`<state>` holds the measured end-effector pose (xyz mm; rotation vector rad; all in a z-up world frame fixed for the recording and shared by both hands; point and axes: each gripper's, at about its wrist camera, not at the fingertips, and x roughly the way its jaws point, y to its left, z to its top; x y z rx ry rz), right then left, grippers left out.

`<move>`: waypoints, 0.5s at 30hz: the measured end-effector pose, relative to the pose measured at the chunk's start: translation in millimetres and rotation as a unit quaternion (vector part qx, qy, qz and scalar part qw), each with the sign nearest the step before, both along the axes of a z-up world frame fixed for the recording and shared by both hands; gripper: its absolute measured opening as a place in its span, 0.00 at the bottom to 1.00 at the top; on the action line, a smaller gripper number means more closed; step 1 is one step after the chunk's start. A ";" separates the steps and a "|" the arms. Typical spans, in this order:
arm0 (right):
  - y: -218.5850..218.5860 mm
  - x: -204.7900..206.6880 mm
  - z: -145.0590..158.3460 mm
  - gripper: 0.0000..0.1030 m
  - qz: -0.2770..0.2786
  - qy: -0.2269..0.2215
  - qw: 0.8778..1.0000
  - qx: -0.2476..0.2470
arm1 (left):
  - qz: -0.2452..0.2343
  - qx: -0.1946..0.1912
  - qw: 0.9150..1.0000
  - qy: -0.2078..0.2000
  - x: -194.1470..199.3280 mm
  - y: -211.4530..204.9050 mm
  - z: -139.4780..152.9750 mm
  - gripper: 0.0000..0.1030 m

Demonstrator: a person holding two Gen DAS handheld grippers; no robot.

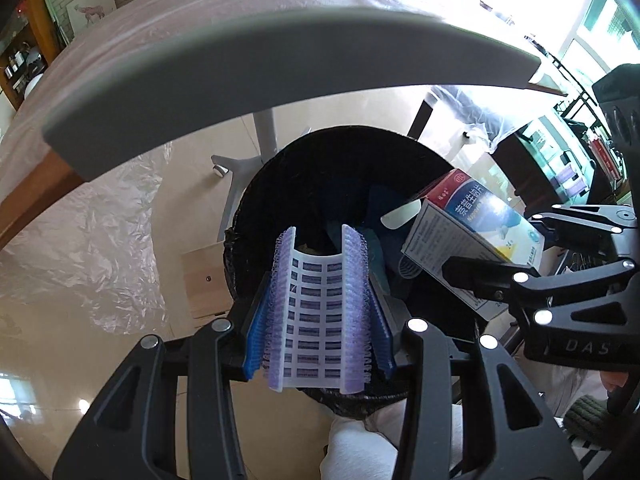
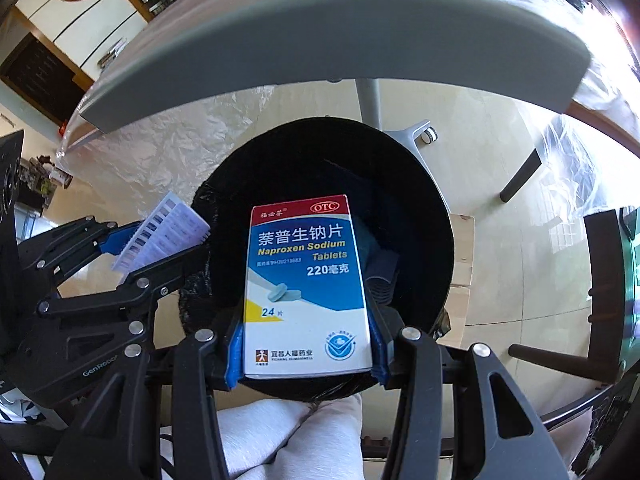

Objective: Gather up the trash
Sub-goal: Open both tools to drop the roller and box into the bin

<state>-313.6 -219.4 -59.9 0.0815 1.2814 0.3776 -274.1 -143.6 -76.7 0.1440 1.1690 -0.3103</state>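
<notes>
Blue-padded fingers (image 1: pixel 256 332) of the left gripper (image 1: pixel 318 312) pinch a curled white blister sheet with purple ridged edges (image 1: pixel 318 308), holding it above the round black trash bin (image 1: pixel 320 152) on the glossy tiled floor (image 1: pixel 120 280). At right, the right gripper (image 1: pixel 516 256) grips a blue-and-white medicine carton (image 1: pixel 476 224) over the same bin.

From the right wrist, the right gripper (image 2: pixel 306 344) clamps the Naproxen Sodium carton (image 2: pixel 306 280) by its sides, directly over the bin's opening (image 2: pixel 320 152). The left gripper (image 2: pixel 152 256) holds the sheet (image 2: pixel 160 232) beside the rim, beneath a grey tabletop edge (image 2: pixel 320 48).
</notes>
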 end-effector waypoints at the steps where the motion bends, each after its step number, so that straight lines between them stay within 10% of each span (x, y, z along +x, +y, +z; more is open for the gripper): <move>1: 0.5 1.5 -2.1 0.45 0.004 0.002 1.000 -0.002 | 0.001 0.001 1.000 0.002 2.0 -0.3 -2.1 0.43; 12: -3.6 25.0 -24.7 0.46 0.033 0.022 0.999 -0.002 | 0.001 0.006 1.000 0.021 21.1 -13.1 -20.8 0.44; 15: -11.3 29.4 -28.3 0.67 0.033 0.036 0.999 0.011 | 0.000 0.028 0.999 0.019 23.5 -16.5 -26.2 0.66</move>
